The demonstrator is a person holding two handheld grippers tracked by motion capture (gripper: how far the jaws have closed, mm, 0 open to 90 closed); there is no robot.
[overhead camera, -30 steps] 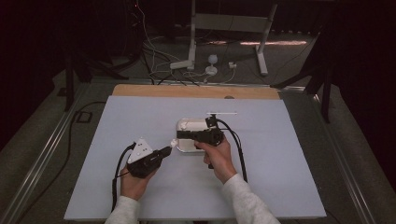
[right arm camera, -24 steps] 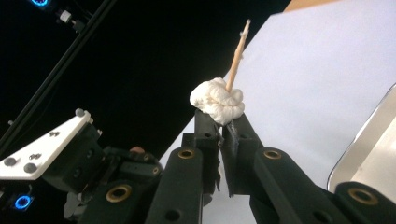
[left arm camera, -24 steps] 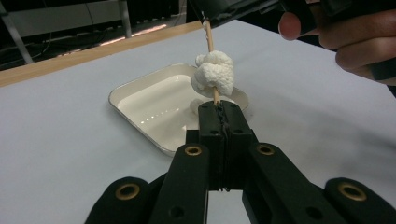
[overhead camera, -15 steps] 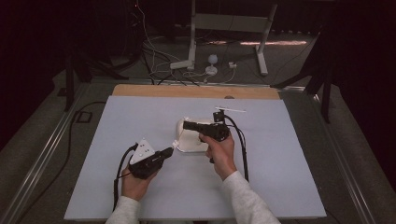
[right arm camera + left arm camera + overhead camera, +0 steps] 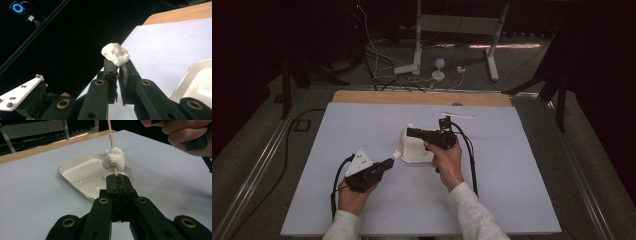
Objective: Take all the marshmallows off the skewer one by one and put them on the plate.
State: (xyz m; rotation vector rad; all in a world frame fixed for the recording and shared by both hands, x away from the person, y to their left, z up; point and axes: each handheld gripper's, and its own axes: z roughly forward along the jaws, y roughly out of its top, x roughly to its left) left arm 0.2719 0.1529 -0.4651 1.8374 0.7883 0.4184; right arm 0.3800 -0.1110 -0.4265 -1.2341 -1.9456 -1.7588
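Wooden skewer (image 5: 111, 142) | top cut off | lump (image 5: 114, 160) half-hides tray (image 5: 75, 173) rim

My high view looks forward and down on the table (image 5: 362, 130); both gripper views sit close, sharing the tray (image 5: 75, 173).

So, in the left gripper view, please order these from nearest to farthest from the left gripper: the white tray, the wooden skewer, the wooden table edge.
1. Wooden skewer, clamped between the left gripper jaws.
2. White tray, just beyond the jaws, on the sheet.
3. Wooden table edge, far behind, upper left.
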